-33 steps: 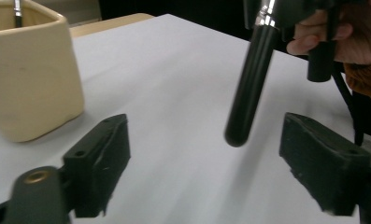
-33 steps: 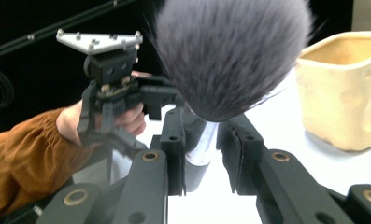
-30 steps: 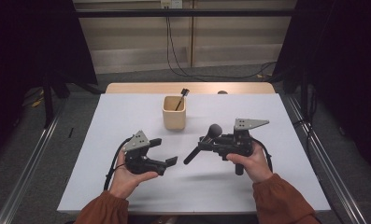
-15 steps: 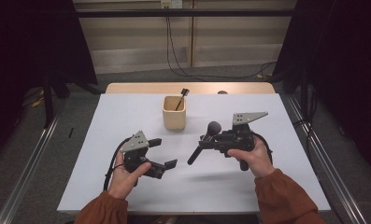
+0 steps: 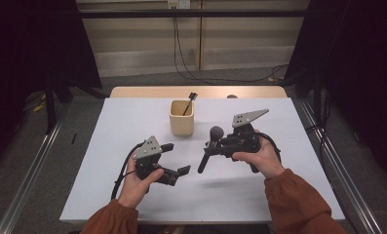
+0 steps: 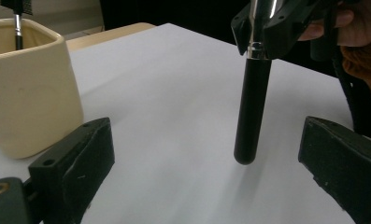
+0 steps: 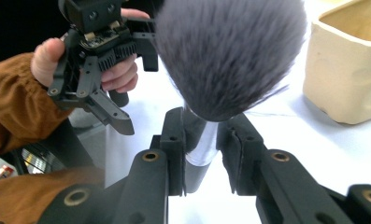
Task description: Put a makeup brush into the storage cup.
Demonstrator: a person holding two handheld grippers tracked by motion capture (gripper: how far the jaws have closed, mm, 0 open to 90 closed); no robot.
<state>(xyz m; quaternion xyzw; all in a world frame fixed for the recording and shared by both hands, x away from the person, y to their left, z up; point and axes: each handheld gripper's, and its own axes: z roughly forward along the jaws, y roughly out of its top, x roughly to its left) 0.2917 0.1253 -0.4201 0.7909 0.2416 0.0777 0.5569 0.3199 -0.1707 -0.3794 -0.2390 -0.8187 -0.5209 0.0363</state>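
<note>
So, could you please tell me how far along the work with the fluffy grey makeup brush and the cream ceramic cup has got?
Done: a thin black-tipped brush already stands in the cream ceramic cup.

In hand: the right gripper is shut on the silver ferrule of the fluffy grey makeup brush, held clear above the white table, handle end down. The left gripper is open and holds nothing.

Left: probably carrying the brush to the cup and dropping it in.

The cup (image 5: pixel 182 118) is standing near the table's (image 5: pixel 298 141) far edge, with 1 thin brush (image 5: pixel 188 103) sticking out of it. White table is lying bare on both sides of the cup. Between the 2 grippers, the held brush's (image 5: pixel 209 147) black handle is hanging, blocking that gap.
</note>
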